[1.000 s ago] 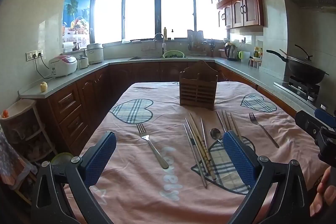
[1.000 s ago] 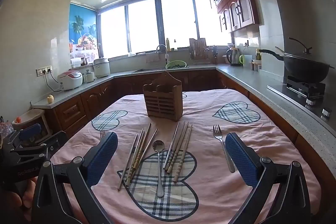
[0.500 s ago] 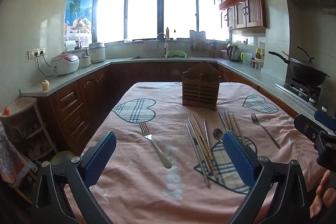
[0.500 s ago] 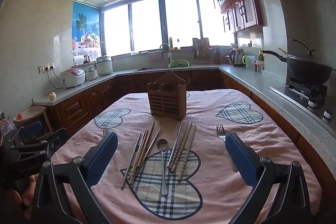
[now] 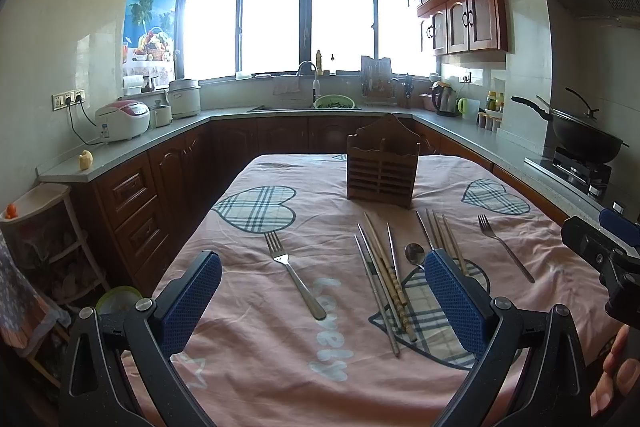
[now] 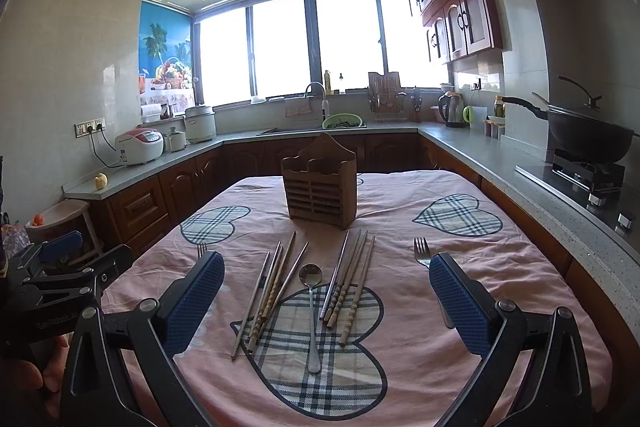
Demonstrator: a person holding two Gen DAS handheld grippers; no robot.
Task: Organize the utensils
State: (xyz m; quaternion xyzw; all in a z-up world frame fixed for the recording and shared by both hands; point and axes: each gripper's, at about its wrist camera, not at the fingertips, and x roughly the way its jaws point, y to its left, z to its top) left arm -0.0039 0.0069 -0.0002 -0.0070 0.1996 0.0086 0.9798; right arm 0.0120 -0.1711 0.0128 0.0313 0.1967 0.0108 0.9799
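- The utensils lie loose on the pink tablecloth (image 6: 500, 267), in front of the wooden holder (image 6: 319, 183), which stands upright near the table's far middle — at about 12 o'clock from the spoon (image 6: 311, 279).
- The right wrist view shows the whole spread: the left bundle of chopsticks (image 6: 272, 287) at the spoon's 9 o'clock, the right bundle of chopsticks (image 6: 350, 279) at its 3 o'clock, all pointing roughly toward the holder.
- The right fork (image 6: 421, 253) lies well apart at 3 o'clock; its handle is hidden behind the blue pad of the right gripper (image 6: 326, 297).
- Of the left fork (image 6: 202, 249), this view shows only the tines, above the other pad.
- The left wrist view shows that left fork (image 5: 294, 275) complete, lying alone with tines toward 11 o'clock, while its own pad covers the spoon's handle and part of the right bundle.
- The left gripper (image 5: 322, 297) hangs above the near cloth with its jaws spread wide — nothing between them, touching nothing.
- The right gripper is likewise wide apart and empty, above the plaid heart with the spoon and both bundles framed between its pads.
- Each view catches the other gripper at its edge, with fingertips of the person's hand (image 5: 616, 379) on it.
- Beyond the table: a wok (image 6: 588, 143) on the stove at 2 o'clock, a rice cooker (image 6: 139, 146) at 10 o'clock.
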